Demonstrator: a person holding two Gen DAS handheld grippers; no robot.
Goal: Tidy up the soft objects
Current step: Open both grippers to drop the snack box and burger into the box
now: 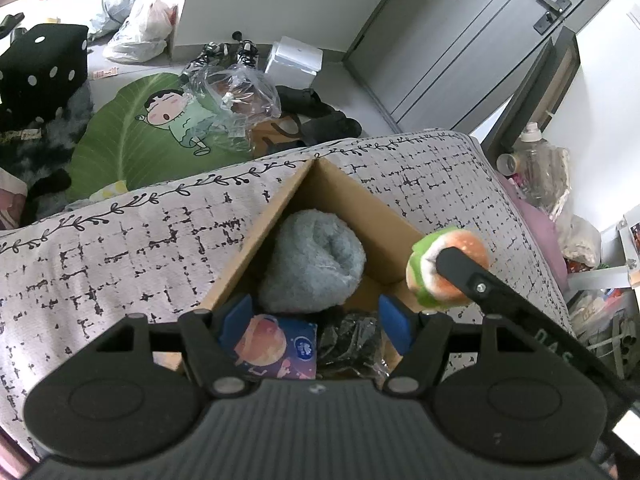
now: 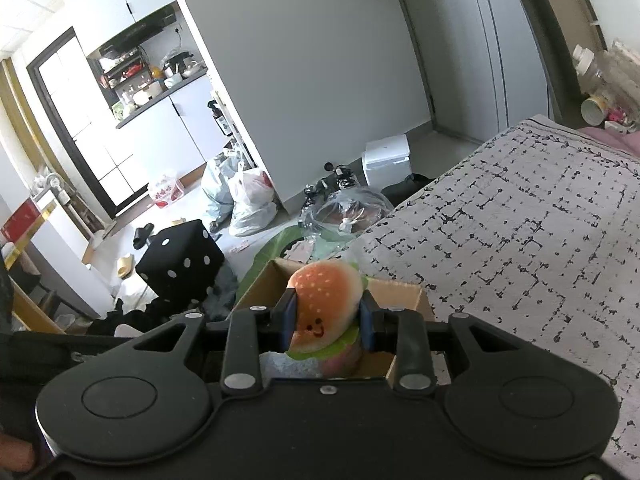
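Patterned bed cover [image 1: 120,240] under cardboard box [image 1: 352,200], right gripper [image 2: 327,318] jaws clenched on burger plush [image 2: 326,300] above box, left gripper [image 1: 316,318] jaws released over blue fluffy roll [image 1: 312,260].

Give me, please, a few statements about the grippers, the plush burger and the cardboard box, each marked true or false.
1. The right gripper is shut on the plush burger. True.
2. The left gripper grips the blue fluffy roll. False: its jaws are open and hold nothing; the roll lies in the cardboard box.
3. The box is empty. False: it holds the roll, a tissue pack and a black bundle in plastic.
4. The box sits on the patterned bedspread. True.
5. The burger lies at the bottom of the box. False: it is held above the box's rim.
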